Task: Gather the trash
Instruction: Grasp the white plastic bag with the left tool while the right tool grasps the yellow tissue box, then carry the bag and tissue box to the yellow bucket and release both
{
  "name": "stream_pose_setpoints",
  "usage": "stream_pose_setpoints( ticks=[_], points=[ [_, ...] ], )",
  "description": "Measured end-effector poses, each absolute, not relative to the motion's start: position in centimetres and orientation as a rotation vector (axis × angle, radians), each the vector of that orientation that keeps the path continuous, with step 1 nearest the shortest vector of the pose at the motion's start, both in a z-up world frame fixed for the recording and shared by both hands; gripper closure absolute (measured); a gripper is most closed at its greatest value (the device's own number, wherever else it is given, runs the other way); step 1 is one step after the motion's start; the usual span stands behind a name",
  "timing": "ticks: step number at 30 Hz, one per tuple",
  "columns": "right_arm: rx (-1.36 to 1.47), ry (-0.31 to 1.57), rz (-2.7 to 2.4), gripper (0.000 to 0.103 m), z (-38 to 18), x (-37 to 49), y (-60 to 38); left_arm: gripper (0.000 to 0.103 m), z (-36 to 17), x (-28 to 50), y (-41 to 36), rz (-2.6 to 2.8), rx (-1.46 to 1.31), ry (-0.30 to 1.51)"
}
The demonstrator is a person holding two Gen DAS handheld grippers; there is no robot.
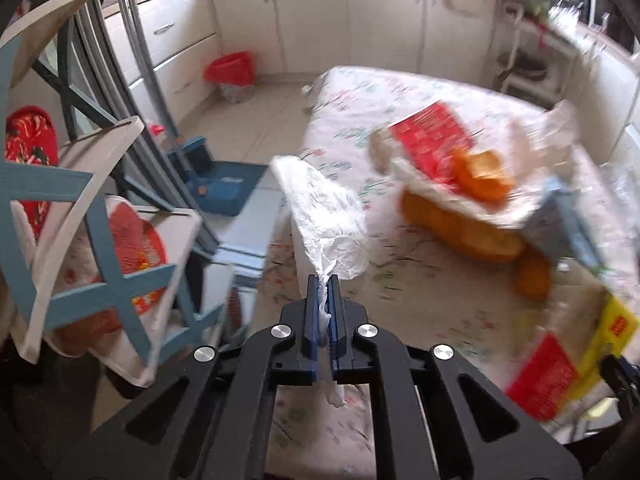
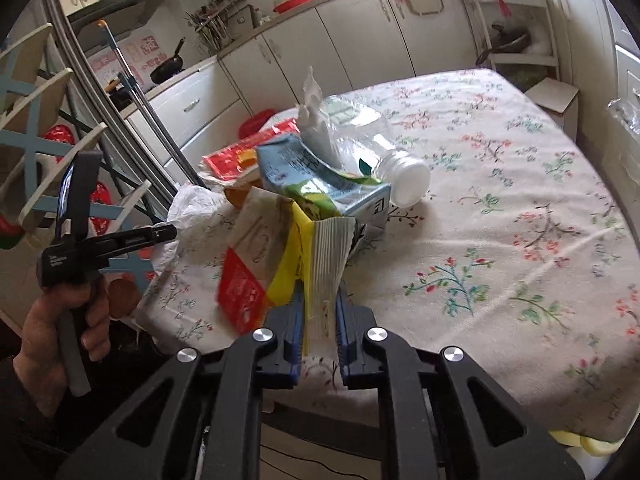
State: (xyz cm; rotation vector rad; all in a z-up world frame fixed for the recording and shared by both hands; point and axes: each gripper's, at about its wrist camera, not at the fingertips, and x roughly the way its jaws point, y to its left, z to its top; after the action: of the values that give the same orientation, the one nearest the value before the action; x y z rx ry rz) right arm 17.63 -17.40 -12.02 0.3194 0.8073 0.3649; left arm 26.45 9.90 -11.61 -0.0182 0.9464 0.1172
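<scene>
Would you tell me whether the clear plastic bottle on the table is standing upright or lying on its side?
Lying on its side: the clear plastic bottle rests along the floral tablecloth, white cap pointing sideways, beside the blue carton.

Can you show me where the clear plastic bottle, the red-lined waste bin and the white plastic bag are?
clear plastic bottle (image 2: 362, 140): right wrist view, its see-through body.
red-lined waste bin (image 1: 231, 69): left wrist view, its red liner.
white plastic bag (image 1: 320, 208): left wrist view, its crumpled middle.

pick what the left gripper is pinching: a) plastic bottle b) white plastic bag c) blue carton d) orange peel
b: in the left wrist view the left gripper has its jaws shut on a twisted bit of the white plastic bag, while the orange peel lies apart on the table.
</scene>
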Motion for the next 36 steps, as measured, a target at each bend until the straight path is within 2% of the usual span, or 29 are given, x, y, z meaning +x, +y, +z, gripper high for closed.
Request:
stream_pose_setpoints(
  ticks=[7, 14, 27, 36],
  points=[
    [0.280, 0.699, 0.360, 0.091, -9.4, 14.1, -18.5, 0.100, -9.0, 21.1, 9.4, -0.033, -0.126, 0.827],
    [0.256, 0.621, 0.317, 0.092, -7.5, 11.2, -20.7, 0.100, -7.6, 17.3, 5.8, -0.110, -0.074, 0.733],
    [0.279, 0.505, 0.055, 0.092, -5.6, 7.6, -27.8, 0.100, -6.2, 13.1, -5.7, -0.359, 0.018, 0.637],
    [0.349, 0.535, -0.222, 0.092, -7.3, 5.0, -35.0, 0.099, -5.9, 12.4, -14.7, -0.550, 0.055, 0.654]
  ],
)
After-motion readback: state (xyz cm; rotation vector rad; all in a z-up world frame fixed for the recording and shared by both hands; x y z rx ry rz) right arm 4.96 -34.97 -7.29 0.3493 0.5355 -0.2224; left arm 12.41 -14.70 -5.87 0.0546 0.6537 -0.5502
